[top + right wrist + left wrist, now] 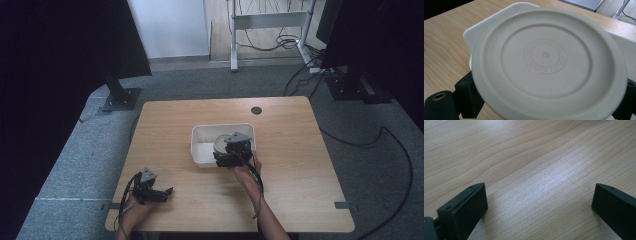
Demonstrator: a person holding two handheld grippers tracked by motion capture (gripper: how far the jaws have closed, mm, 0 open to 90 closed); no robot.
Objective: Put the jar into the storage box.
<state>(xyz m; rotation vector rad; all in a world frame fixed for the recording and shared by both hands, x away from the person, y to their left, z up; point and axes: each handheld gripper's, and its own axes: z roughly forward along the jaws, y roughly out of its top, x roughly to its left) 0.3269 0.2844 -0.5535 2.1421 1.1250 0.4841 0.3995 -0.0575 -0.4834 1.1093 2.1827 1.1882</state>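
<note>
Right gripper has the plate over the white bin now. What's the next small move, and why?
Probably lower the plate a little further into the white bin before opening. The right gripper is shut on the plate's near rim, and the plate hangs above the bin, so letting go now would likely drop it. The left gripper rests open on the table, away from the bin.

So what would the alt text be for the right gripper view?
A round cream plate, underside up with a ring of embossed lettering, sits between the right gripper's black jaws. Behind it are a white tub and the wooden table.
</note>
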